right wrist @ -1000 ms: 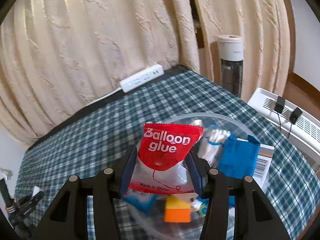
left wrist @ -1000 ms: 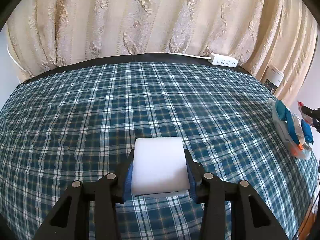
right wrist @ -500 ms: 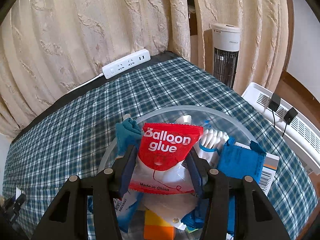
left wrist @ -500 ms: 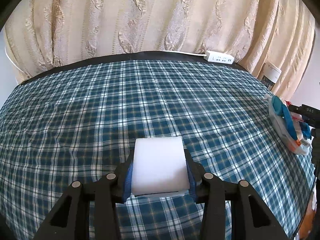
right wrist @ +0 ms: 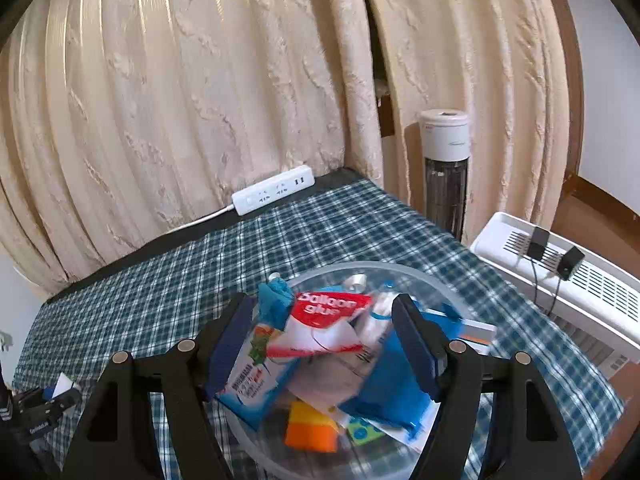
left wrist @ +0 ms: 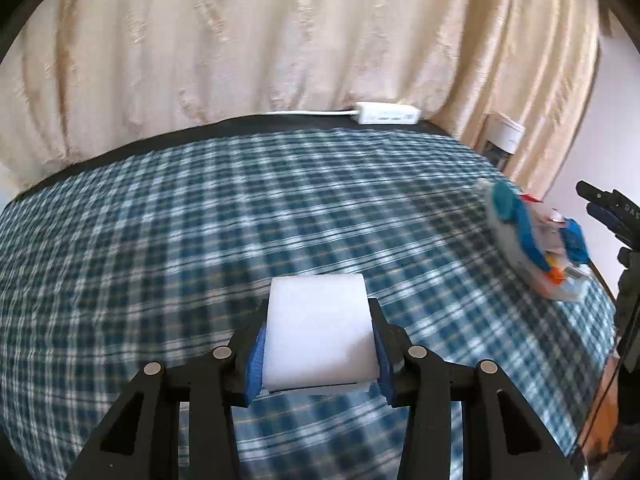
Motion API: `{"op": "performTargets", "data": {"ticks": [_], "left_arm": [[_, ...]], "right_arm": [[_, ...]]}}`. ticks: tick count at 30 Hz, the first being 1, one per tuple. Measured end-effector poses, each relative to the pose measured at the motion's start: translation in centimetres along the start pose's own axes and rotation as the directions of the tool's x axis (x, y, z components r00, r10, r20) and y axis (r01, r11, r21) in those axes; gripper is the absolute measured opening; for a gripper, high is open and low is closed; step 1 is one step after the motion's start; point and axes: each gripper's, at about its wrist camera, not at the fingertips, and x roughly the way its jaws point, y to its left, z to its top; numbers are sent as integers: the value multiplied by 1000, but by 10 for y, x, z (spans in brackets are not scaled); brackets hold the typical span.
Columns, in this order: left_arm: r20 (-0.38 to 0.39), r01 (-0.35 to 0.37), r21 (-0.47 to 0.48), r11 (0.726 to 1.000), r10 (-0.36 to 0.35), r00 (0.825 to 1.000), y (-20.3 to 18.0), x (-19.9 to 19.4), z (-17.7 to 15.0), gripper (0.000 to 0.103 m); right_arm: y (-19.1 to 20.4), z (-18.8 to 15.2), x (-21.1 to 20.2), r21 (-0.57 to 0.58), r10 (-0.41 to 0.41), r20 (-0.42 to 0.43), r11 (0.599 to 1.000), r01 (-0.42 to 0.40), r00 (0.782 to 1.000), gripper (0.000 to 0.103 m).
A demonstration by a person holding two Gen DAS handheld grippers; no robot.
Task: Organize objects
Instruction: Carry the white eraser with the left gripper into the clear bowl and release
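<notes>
Two handheld grippers worked over a blue plaid bedcover (left wrist: 248, 216) before cream curtains. In the left wrist view, the left gripper (left wrist: 319, 350) had its jaws closed snugly on a white foam block (left wrist: 318, 330), carried above the cloth, its longer side running forward along the fingers. From that gripper the clear plastic bowl (right wrist: 404, 272) of small items lay well off toward the right edge of the bed — the direction any drop-off, as I judged it, would have to travel. In the right wrist view, the right gripper (right wrist: 322, 346) hung directly over that bowl; its jaws had just been opening and stood wide, pads clear of the red "Balloon glue" packet (right wrist: 326, 322), which lay tilted between them atop the heap of blue packets — released, it appeared, into the bowl. That gripper was by far the nearer to the bowl, yet held nothing
</notes>
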Motion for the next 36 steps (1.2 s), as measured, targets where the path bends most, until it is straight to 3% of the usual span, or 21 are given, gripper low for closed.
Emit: {"op": "performTargets", "data": {"ticks": [8, 18, 29, 36], "left_arm": [[-25, 118, 106, 987, -116, 993, -60, 3, 11, 46], [-59, 282, 249, 927, -276, 959, -152, 8, 26, 47], [-113, 364, 334, 869, -346, 931, -227, 41, 39, 47], [-160, 380, 329, 865, -346, 925, -249, 72, 39, 47]], "right_arm": [[-28, -18, -30, 46, -44, 49, 998, 42, 998, 74], [-57, -38, -53, 84, -67, 76, 995, 61, 995, 74], [-87, -45, -60, 145, -72, 87, 988, 59, 994, 75], [-98, -49, -60, 163, -77, 78, 984, 64, 994, 75]]}}
